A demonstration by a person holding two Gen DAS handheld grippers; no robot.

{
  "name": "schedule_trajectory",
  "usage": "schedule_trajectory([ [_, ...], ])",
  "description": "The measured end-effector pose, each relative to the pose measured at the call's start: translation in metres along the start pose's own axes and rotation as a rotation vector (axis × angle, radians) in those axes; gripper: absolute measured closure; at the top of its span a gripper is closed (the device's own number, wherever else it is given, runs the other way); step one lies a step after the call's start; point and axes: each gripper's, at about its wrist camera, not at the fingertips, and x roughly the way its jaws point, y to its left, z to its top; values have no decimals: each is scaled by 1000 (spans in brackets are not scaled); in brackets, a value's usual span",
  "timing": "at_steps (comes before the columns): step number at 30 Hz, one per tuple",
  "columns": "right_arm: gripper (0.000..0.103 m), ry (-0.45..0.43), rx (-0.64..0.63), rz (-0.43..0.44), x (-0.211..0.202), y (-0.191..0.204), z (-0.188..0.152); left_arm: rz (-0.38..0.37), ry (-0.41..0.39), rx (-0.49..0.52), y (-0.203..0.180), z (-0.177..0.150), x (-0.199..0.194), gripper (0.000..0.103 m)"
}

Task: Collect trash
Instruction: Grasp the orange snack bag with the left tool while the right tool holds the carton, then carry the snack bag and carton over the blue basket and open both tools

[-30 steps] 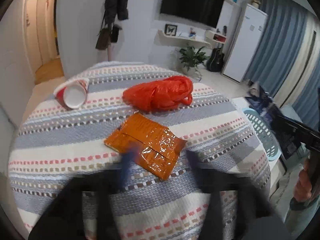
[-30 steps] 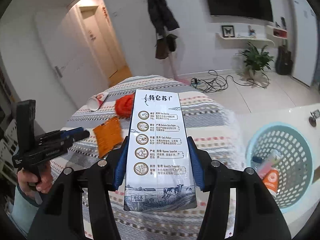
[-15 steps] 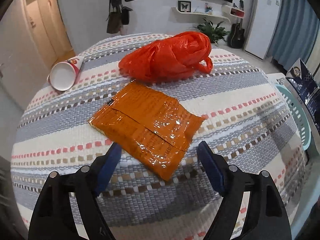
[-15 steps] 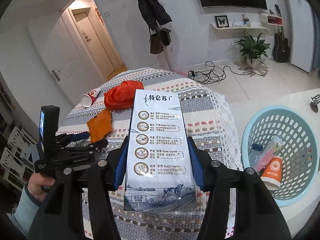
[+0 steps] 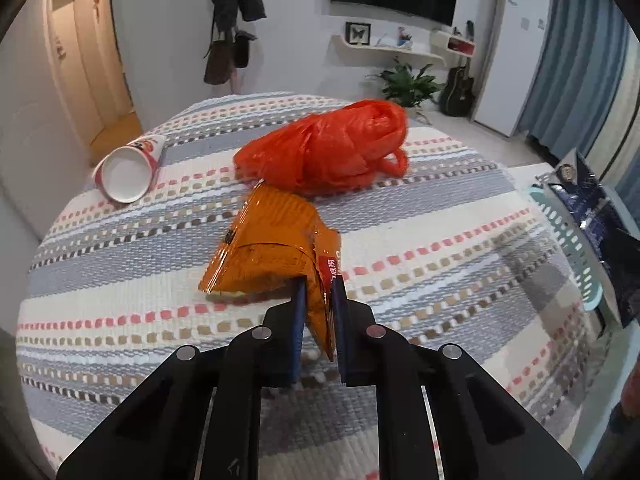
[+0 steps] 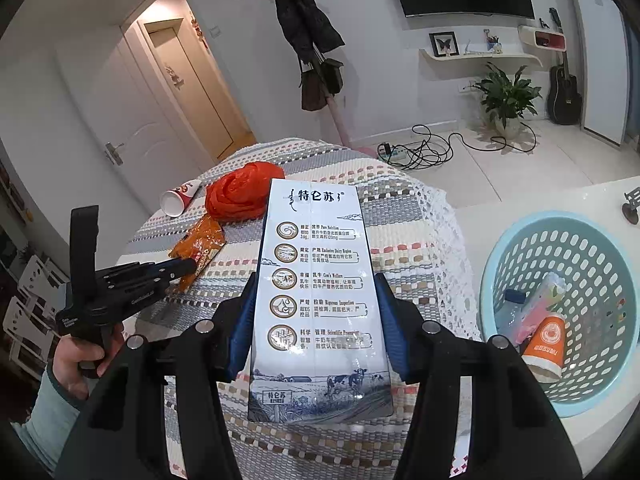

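Observation:
My left gripper (image 5: 318,296) is shut on the near corner of an orange snack wrapper (image 5: 272,248), which is lifted and crumpled over the striped tablecloth (image 5: 440,240); both show in the right wrist view, gripper (image 6: 188,266) and wrapper (image 6: 198,246). My right gripper (image 6: 316,284) is shut on a white milk carton (image 6: 318,296), held upright above the table edge. A crumpled red plastic bag (image 5: 332,148) and a tipped paper cup (image 5: 128,170) lie on the table behind the wrapper. A light blue basket (image 6: 504,264) with trash inside stands on the white surface at the right.
The basket's rim (image 5: 576,248) shows at the right edge of the left wrist view, beside the carton (image 5: 600,216). Beyond the table are a coat stand (image 6: 316,60), a potted plant (image 6: 506,98), floor cables (image 6: 424,152) and a door (image 6: 132,136).
My left gripper has closed on the orange wrapper's corner and lifted it, so it is folded up. My right gripper with the carton has shifted slightly.

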Motion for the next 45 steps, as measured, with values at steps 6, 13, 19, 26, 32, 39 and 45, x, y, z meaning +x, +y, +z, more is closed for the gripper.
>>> schedule_trajectory([
  [6, 51, -27, 13, -6, -10, -10, 0, -106, -65, -1, -20, 5, -32, 92],
  [13, 51, -94, 62, -41, -38, -36, 4, -233, -170, 51, -60, 25, -71, 92],
  [19, 51, -150, 117, -103, -66, -69, 7, -336, -188, 120, -114, 51, -72, 92],
  [26, 51, -162, 186, -270, -74, -117, 6, -475, -175, 205, -186, 72, -40, 92],
  [32, 51, -95, 284, -388, -49, -161, -6, -571, -81, 269, -247, 66, 16, 93],
  [39, 50, 8, 404, -466, -15, -207, -32, -593, 45, 307, -281, 50, 74, 64],
  [45, 46, 22, 450, -471, -15, -223, -46, -601, 56, 287, -267, 49, 81, 51],
])
